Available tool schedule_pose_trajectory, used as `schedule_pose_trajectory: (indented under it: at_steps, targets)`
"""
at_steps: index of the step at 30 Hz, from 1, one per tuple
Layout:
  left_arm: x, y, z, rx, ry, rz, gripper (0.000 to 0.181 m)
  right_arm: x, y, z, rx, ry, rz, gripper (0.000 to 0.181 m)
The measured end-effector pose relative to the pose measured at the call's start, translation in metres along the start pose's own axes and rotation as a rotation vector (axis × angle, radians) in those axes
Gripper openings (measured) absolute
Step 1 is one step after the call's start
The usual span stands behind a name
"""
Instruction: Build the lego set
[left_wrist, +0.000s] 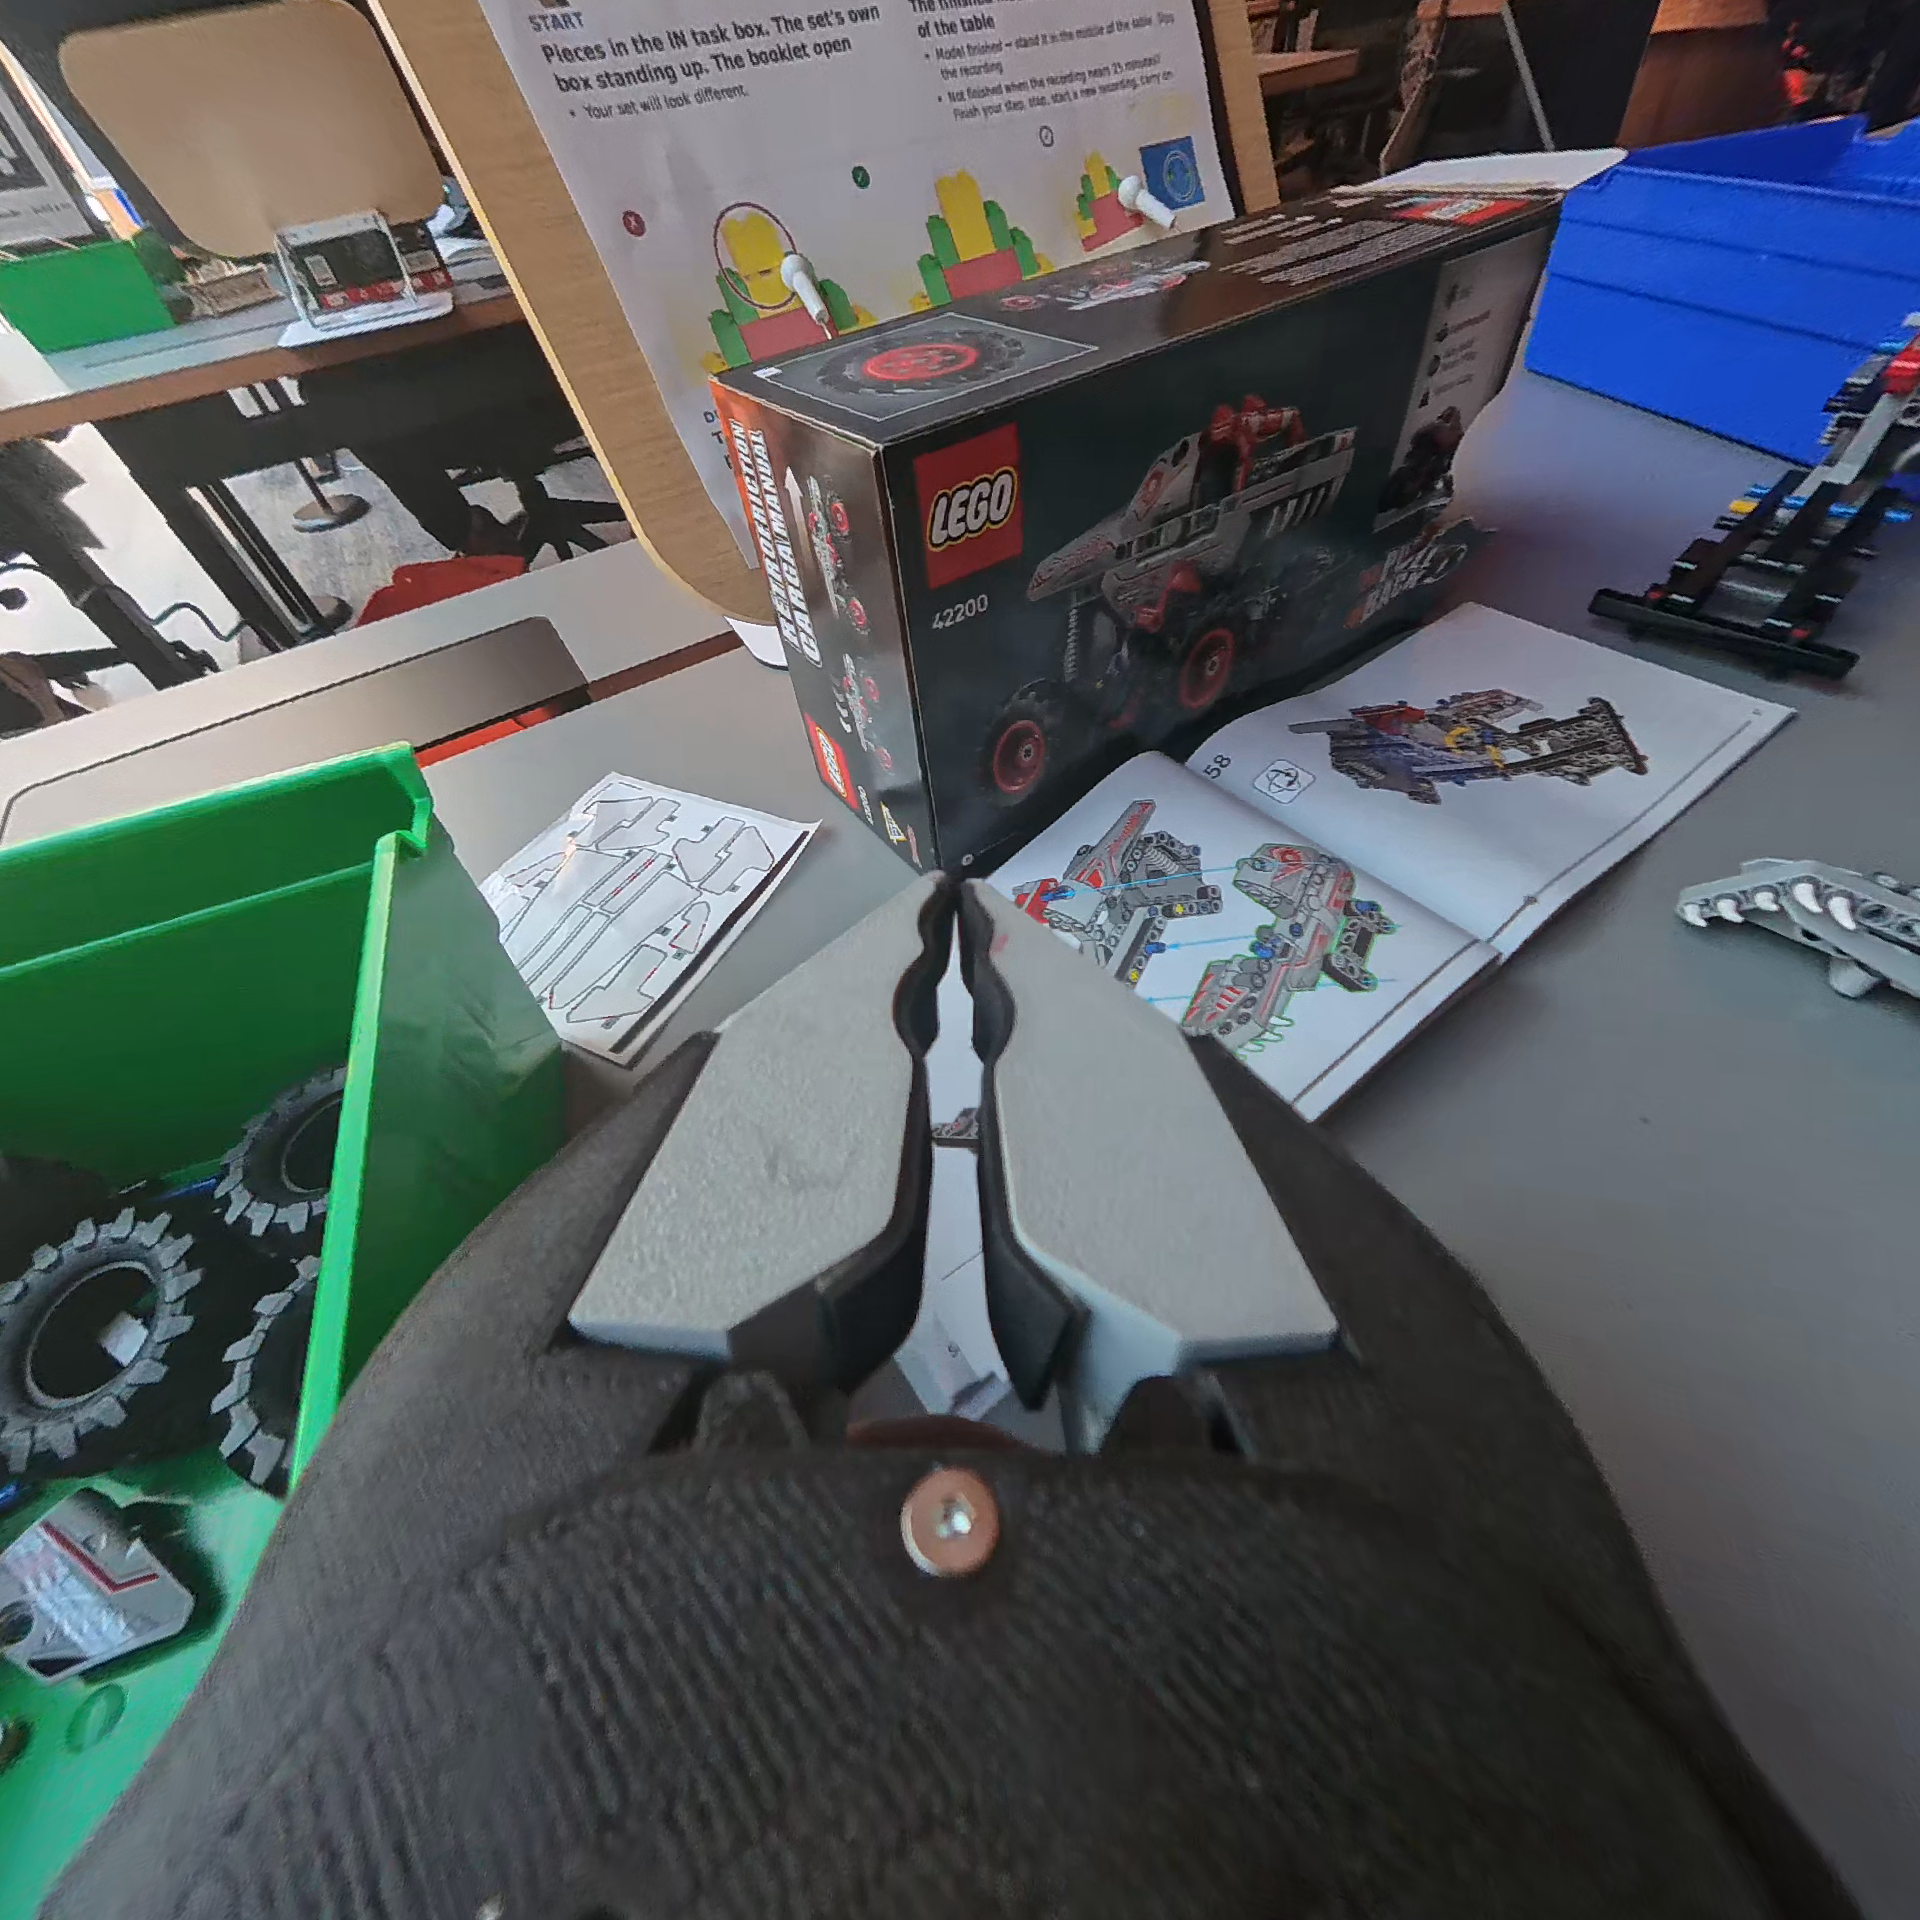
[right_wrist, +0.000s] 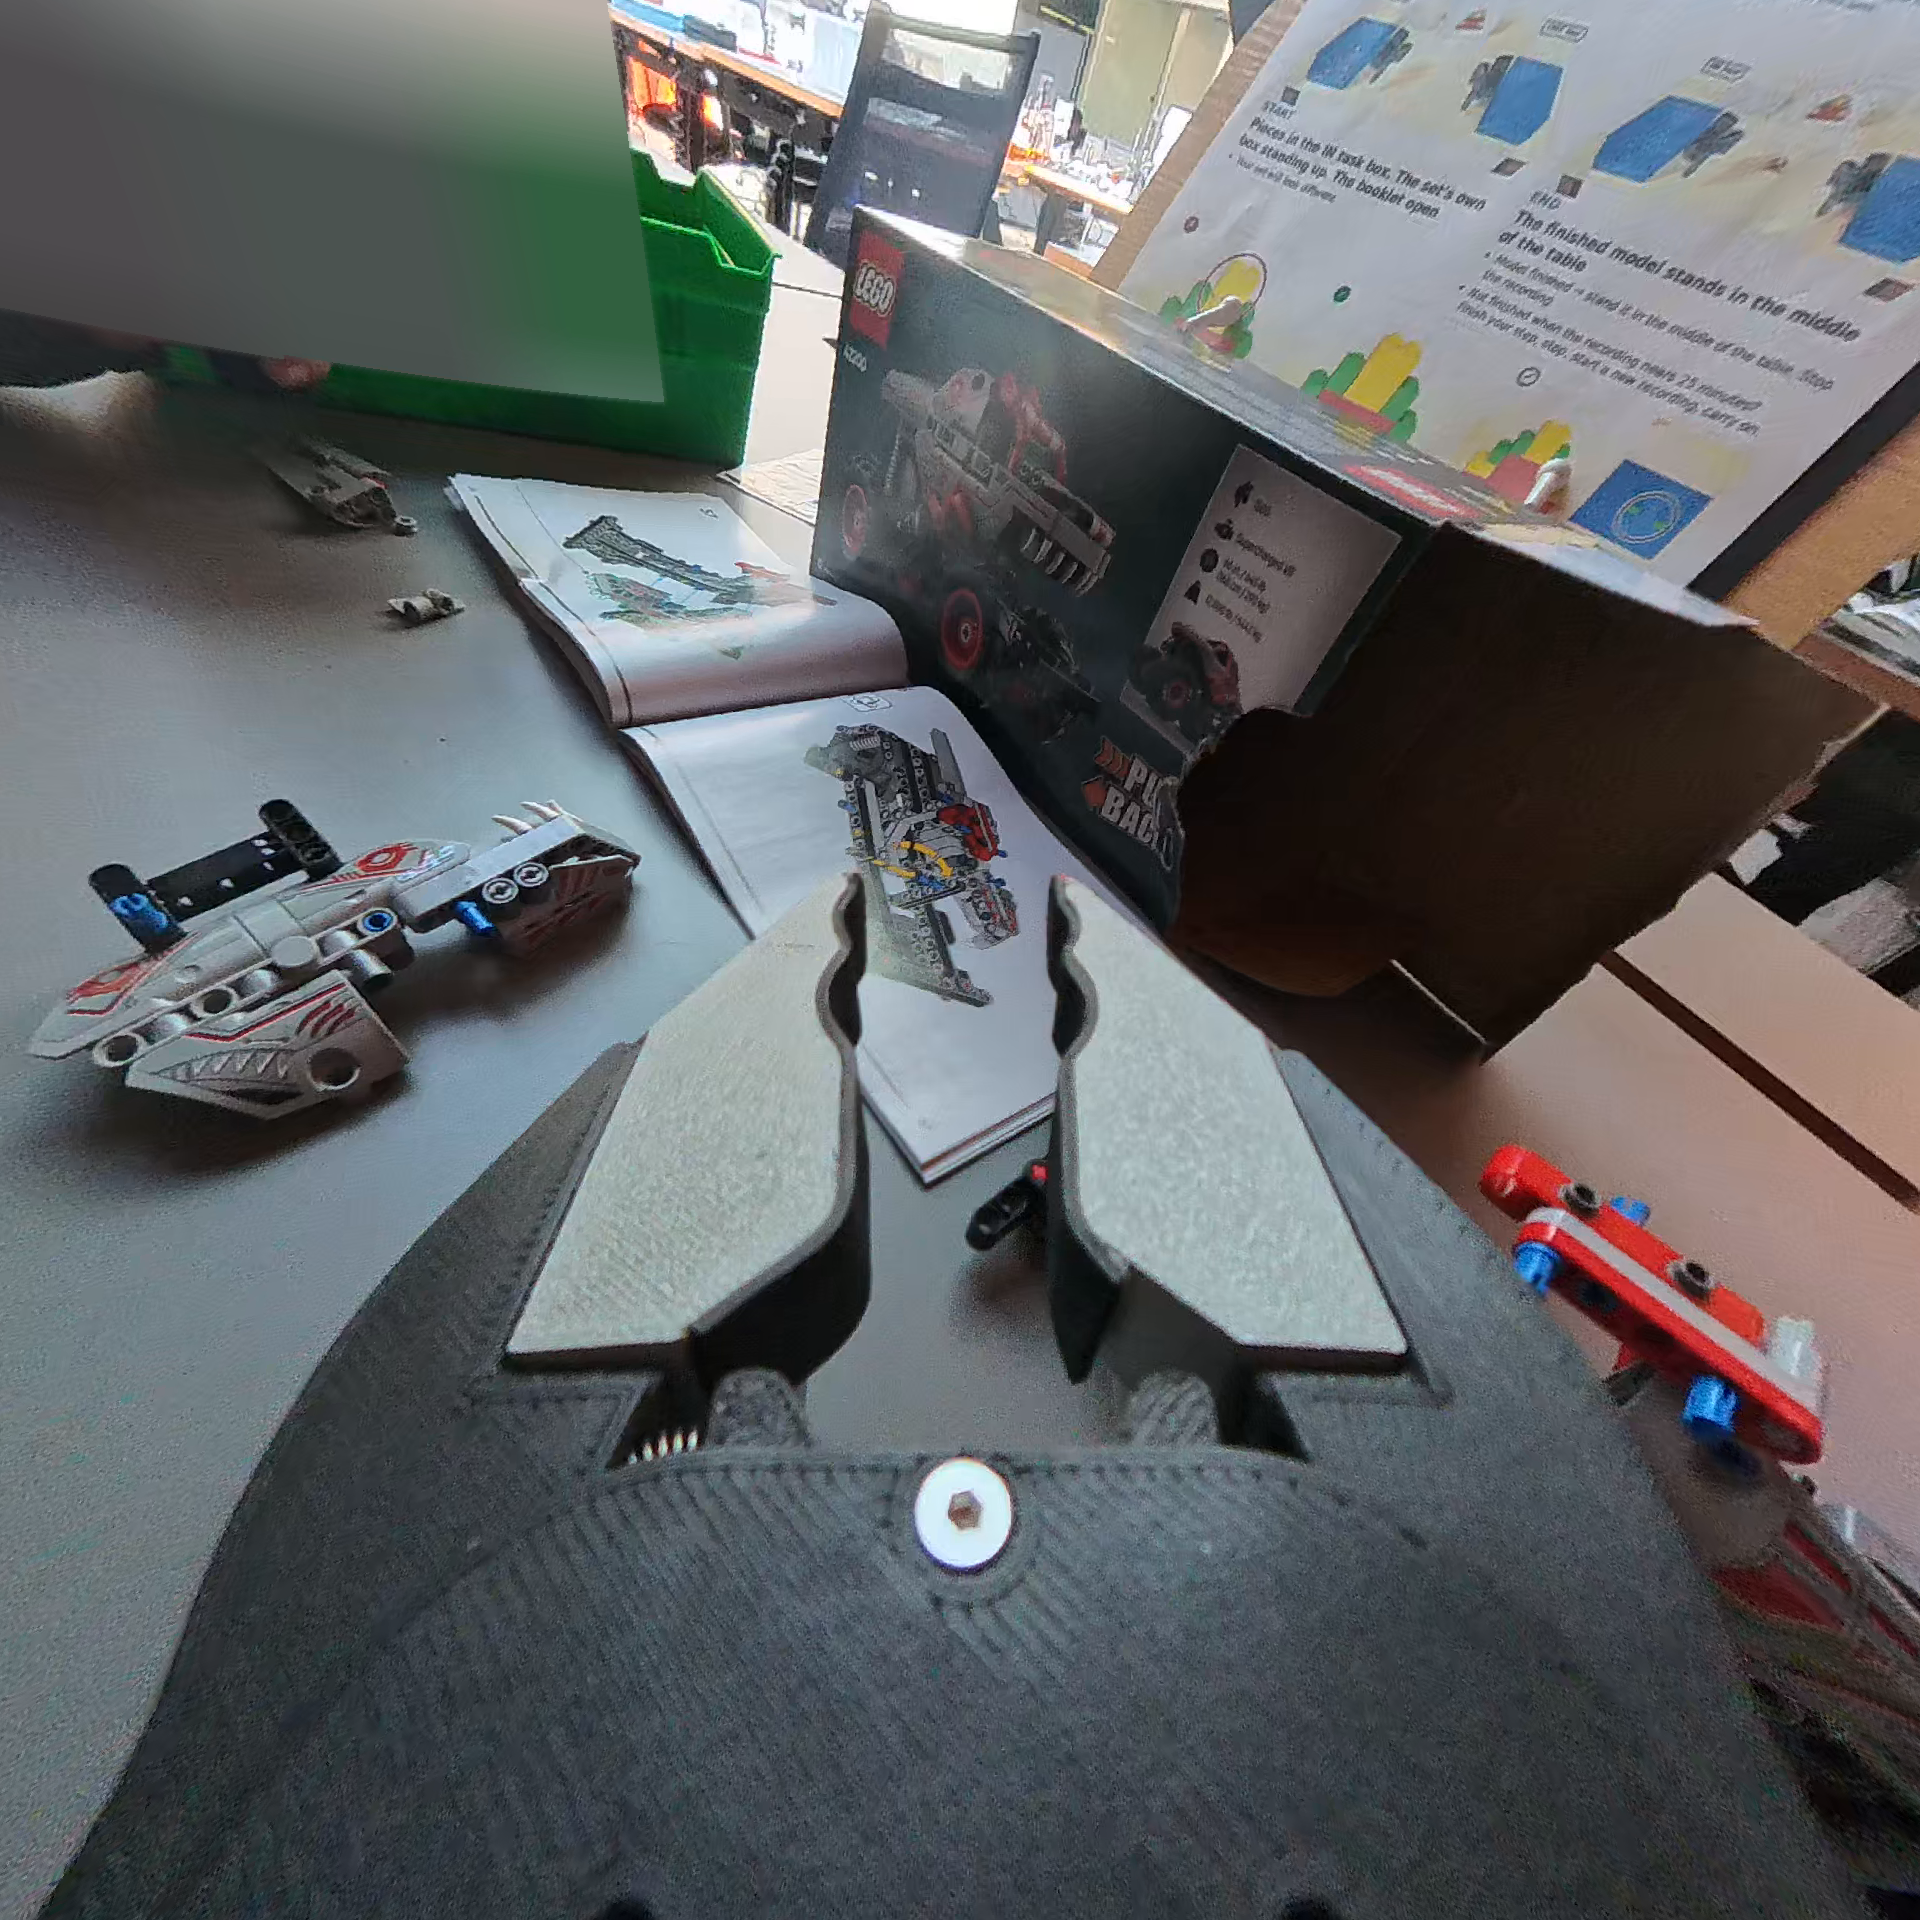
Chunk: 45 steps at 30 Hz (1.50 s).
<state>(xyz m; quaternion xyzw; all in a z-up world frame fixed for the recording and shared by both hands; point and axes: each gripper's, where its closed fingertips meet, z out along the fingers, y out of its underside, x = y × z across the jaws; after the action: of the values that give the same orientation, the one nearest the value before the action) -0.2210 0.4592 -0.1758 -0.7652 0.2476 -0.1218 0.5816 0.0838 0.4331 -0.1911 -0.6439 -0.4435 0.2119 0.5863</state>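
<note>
1. I saw the grey-and-red sub-assembly (right_wrist: 312, 966) lying flat on the grey table (right_wrist: 208, 1299), left of the open instruction booklet (right_wrist: 790, 821).
2. A red beam piece with blue pins (right_wrist: 1662, 1309) lay apart at the right.
3. I held the right gripper (right_wrist: 954, 894) above the booklet's near edge, jaws spread with a clear gap, nothing between them. A small black pin (right_wrist: 1003, 1216) lay on the table beneath.
4. I held the left gripper (left_wrist: 958, 885) with its tips pressed together; I saw nothing clamped at the tips.
5. The set box (left_wrist: 1195, 561) stood behind the booklet.
6. The green bin (left_wrist: 208, 1039), left, held tyres (left_wrist: 94, 1340). A sticker sheet (left_wrist: 634, 904) lay beside it.
</note>
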Motion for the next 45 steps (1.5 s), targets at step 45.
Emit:
schedule_pose_trajectory:
  at_steps: [45]
  targets:
    - [-0.003,0.004,-0.001,-0.051,-0.053,0.108,0.000,-0.008,0.006,0.020,-0.112,-0.038,-0.142,0.025]
